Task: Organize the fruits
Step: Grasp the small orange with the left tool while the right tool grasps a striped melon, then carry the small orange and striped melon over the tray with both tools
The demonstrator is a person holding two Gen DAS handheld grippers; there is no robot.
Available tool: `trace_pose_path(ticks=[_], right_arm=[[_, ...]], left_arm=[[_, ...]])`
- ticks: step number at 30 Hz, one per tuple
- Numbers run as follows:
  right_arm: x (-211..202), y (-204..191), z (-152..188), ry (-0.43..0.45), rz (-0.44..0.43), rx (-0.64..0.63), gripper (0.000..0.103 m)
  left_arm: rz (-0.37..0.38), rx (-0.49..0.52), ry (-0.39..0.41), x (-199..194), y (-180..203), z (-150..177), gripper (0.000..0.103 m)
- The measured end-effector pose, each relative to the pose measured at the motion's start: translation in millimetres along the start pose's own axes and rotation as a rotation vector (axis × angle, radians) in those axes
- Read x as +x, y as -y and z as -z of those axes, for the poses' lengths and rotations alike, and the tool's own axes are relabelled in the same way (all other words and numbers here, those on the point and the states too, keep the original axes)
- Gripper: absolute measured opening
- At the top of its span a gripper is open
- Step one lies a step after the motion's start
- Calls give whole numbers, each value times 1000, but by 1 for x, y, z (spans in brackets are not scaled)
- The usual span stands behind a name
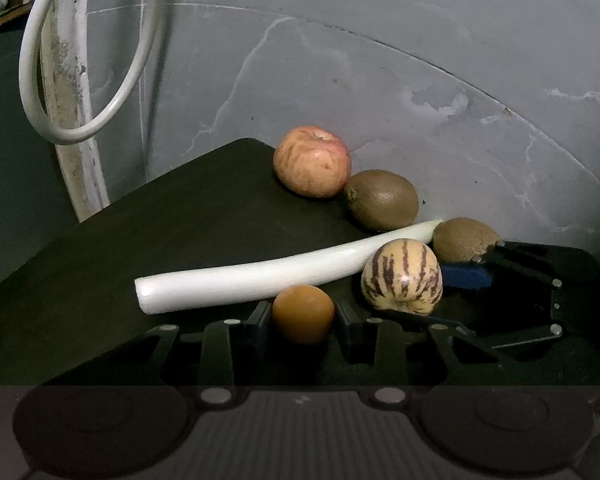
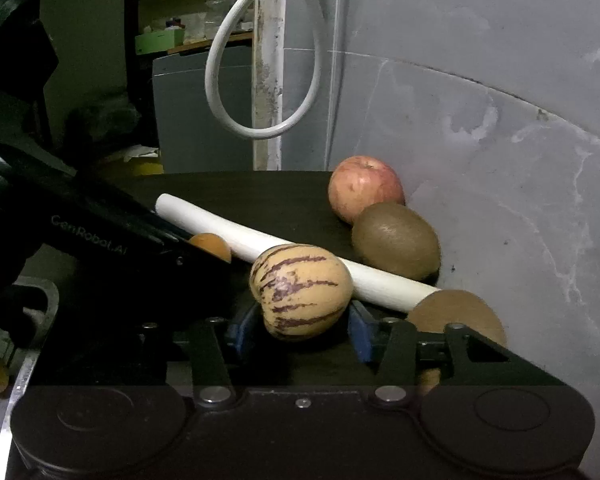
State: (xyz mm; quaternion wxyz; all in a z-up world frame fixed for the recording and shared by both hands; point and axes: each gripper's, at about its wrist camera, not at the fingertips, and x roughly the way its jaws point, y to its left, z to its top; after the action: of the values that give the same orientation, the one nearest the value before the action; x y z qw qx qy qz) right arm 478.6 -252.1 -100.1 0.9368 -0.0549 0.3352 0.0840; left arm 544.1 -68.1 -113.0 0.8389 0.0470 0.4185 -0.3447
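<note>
On the dark table (image 1: 148,240), against the grey wall (image 1: 420,80), six items were seen. An orange (image 1: 303,314) was flanked by the left gripper (image 1: 302,320), pads touching or nearly touching both sides; a firm grip cannot be confirmed. A striped melon (image 2: 300,292) was framed by the right gripper (image 2: 300,330), jaws partly spread, small gaps visible at both sides. A white stalk (image 1: 260,276) was laid just behind orange and melon. An apple (image 1: 312,162) was set at the back by the wall, touching a kiwi (image 1: 382,200). A second kiwi (image 1: 466,240) was placed at the stalk's far end, just beside the right gripper. A white cable (image 1: 60,80) was hung at left.
</note>
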Motion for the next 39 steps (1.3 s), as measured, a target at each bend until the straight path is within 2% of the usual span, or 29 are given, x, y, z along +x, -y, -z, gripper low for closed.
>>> trace_pose_path(ticks=[17,25,32,39], right_arm=[[5,0,4,29,-21,-1,48],[-2,4,8,51,-42,39,47],[-18,2,12,71,-54,59,47],[-53,-10,13,103,-77,64,47]], left_arm=[[-7,-43,4,-3,-2,1,36],[-15,-51,5,-12,-3,6,36],[-21,-82,32,-30,-3,9,36],[-30,-120,83,-68,7,19,36]])
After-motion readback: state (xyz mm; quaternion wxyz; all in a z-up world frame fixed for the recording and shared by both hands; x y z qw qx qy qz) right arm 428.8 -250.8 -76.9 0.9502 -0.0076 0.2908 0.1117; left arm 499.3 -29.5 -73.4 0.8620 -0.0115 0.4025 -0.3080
